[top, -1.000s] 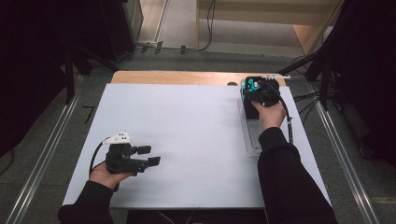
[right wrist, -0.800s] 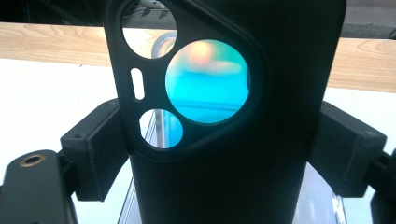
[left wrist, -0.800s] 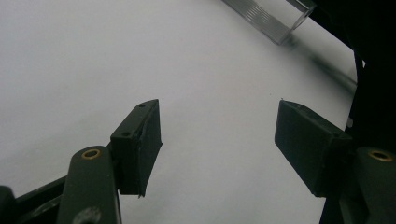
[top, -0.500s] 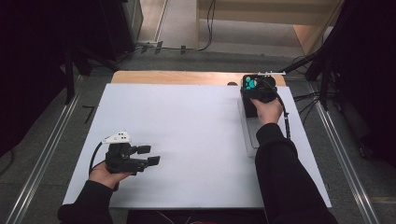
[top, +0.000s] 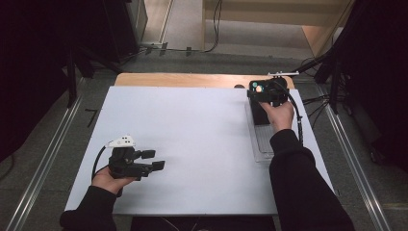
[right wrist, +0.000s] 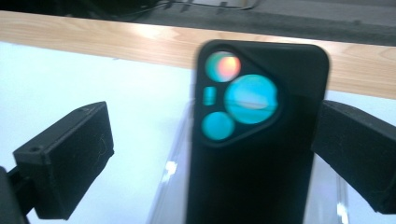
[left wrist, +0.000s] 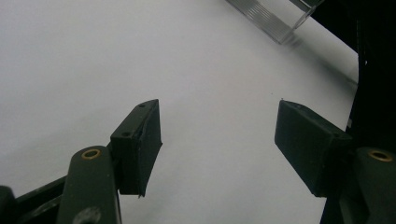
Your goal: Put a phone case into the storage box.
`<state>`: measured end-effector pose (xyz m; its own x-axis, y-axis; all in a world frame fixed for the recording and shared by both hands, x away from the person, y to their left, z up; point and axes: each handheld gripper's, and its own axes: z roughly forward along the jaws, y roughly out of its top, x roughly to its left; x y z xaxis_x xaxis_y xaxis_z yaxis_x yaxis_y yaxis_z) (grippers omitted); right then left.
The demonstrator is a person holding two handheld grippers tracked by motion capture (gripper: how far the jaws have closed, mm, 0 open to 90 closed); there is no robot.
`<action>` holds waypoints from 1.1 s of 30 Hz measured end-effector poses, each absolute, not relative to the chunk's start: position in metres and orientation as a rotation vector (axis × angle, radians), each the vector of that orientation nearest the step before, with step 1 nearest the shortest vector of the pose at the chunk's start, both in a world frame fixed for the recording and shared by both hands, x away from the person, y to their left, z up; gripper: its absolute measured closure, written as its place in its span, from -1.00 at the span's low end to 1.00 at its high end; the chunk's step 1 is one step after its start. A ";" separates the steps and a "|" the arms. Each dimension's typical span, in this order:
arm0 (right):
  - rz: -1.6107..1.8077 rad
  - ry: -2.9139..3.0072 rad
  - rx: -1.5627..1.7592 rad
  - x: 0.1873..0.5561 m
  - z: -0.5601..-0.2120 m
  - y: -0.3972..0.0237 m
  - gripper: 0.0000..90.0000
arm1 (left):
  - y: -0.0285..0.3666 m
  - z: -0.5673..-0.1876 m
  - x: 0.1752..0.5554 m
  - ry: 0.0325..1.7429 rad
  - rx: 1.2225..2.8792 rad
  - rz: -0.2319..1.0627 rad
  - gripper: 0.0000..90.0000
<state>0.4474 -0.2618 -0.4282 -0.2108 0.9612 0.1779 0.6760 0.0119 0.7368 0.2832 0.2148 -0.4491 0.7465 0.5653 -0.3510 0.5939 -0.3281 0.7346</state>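
High view: we see right claw (top: 262, 91) over phone (top: 260, 113), which lies in clear tray (top: 262, 144) at surface's (top: 192, 125) right edge. Left claw (top: 155, 160) half-open, empty. Right claw view: jaws just opened wide around phone (right wrist: 254, 140); we judge: lift straight, avoid nudging.

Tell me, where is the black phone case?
The black phone case sits between the right gripper's open jaws, above the clear tray at the table's far right.

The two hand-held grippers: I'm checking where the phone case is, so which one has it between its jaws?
The right hand-held gripper, at the table's far right: the black phone case stands between its open jaws. The left hand-held gripper has bare table.
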 end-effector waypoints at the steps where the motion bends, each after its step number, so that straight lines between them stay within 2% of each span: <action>1: 1.050 1.935 1.668 0.445 -0.425 -0.259 -1.00 | 0.214 -0.449 0.283 0.873 2.012 -0.038 -0.29; 8: 1.139 2.042 1.572 0.425 -0.410 -0.237 -1.00 | 0.214 -0.449 0.283 0.877 2.016 -0.040 -0.29; 17: 1.281 2.199 1.480 0.401 -0.408 -0.216 -1.00 | 0.217 -0.449 0.284 0.885 2.014 -0.041 -0.29; 19: 1.273 2.235 1.442 0.393 -0.410 -0.210 -0.78 | 0.218 -0.450 0.285 0.886 2.016 -0.042 -0.29; 20: 1.274 2.249 1.426 0.390 -0.411 -0.208 -0.73 | 0.218 -0.450 0.285 0.888 2.017 -0.042 -0.29; 23: 1.278 2.299 1.389 0.381 -0.414 -0.203 -0.68 | 0.218 -0.449 0.285 0.891 2.017 -0.044 -0.29; 25: 1.277 2.322 1.365 0.375 -0.415 -0.201 -0.54 | 0.218 -0.449 0.284 0.889 2.018 -0.044 -0.29; 33: 1.281 2.437 1.262 0.345 -0.421 -0.193 -0.39 | 0.218 -0.449 0.284 0.887 2.016 -0.052 -0.29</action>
<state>0.3454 -0.1926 -0.4213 -0.6475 0.7160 0.2608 0.6209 0.2973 0.7253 0.2841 0.2179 -0.4491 0.7415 0.5669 -0.3588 0.6049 -0.3336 0.7230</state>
